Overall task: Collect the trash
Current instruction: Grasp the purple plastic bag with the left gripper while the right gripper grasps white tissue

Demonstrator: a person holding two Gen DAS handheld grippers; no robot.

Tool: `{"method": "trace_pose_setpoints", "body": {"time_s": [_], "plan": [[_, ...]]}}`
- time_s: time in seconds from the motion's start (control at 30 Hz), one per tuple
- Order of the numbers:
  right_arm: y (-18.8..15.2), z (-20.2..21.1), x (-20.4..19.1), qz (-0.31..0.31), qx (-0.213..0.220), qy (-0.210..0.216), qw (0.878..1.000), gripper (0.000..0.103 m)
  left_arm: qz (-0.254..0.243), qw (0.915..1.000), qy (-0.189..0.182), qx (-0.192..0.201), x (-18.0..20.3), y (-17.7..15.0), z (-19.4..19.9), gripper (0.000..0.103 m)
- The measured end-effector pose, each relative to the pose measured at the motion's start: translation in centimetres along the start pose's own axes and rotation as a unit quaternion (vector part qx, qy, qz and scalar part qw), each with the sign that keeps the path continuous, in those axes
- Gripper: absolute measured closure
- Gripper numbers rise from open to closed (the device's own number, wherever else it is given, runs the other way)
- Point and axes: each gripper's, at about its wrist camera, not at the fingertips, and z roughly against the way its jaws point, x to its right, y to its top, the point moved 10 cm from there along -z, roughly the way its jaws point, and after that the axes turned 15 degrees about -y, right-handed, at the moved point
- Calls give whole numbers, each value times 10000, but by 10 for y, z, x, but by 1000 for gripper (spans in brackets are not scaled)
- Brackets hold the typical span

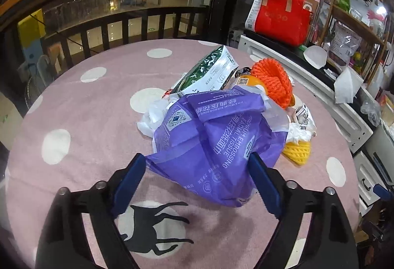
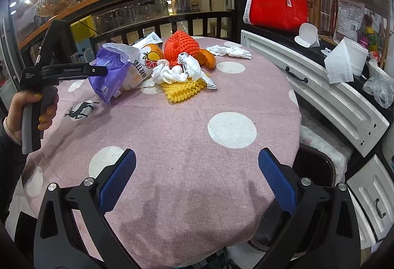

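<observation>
between left tongs [image 1: 197, 165], purple tissue wrapper [image 1: 211, 143], jaws apart

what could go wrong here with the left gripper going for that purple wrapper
1. The left gripper is open around the purple tissue wrapper; thin crumpled film may slip out or tear when pinched.
2. The wrapper lies against the white plastic bag and yellow foam net, so lifting could drag them across the tablecloth.
3. The bin sits past the table edge by the right gripper; a loose grip could drop the wrapper short.
</observation>
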Motion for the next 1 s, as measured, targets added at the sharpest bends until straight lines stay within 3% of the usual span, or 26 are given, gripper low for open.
{"method": "trace_pose_setpoints", "body": {"time_s": [0.13,0.27,0.33,0.47,0.73,0.87,1.0], "plan": [[6,-7,1,97,-22,-17,9999,5,81,9998,-188,-25,1,-3,-1,62],[14,-15,-4,125,-56,90,9999,5,95,9999,-83,17,-1,-5,2,73],[21,-17,-8,228,16,82,9997,5,275,9994,-207,46,-2,-6,5,80],[38,-23,-19,528,201,139,9983,5,306,9990,-231,249,0,-8,22,82],[73,-57,-48,857,163,513,9949,7,274,9973,-168,667,10,-16,65,82],[87,-79,-74,1181,76,746,9902,21,254,9967,-70,769,14,-23,78,82],[92,-105,-93,1475,-29,636,9870,33,246,9968,-7,761,17,-32,80,82]]}}
